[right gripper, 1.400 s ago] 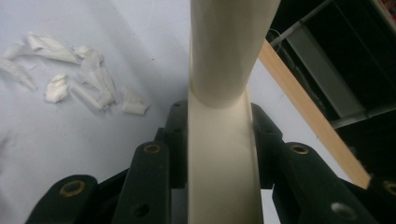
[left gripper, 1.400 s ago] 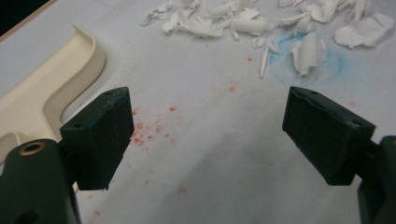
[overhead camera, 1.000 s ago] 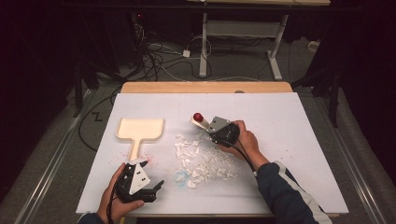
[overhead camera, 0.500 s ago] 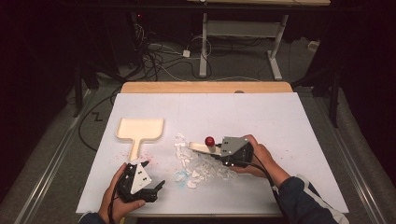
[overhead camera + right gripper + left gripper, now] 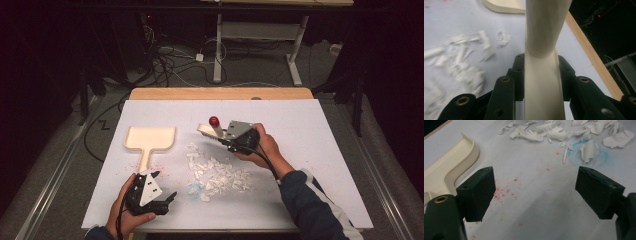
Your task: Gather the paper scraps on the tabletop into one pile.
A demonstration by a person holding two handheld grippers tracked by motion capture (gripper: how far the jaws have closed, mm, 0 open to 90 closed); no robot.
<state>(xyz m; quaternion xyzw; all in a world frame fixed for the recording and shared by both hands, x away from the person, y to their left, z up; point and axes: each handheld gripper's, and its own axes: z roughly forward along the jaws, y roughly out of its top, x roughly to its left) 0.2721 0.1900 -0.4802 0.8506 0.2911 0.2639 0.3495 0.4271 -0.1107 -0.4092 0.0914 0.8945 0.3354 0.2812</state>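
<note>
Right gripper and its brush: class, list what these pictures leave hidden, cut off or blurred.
- Brush head: cut off by the top edge in the right gripper view; too small in the high view to make out bristles.
- Right gripper pads: hidden behind the brush handle.
- Scraps: motion-blurred at the left of the right gripper view.
- Dustpan: cut off by the left edge in the left gripper view.

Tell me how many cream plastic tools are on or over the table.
2: a dustpan lying at the table's left, and a brush with a red knob, clamped in the right gripper above the white scraps.
</note>
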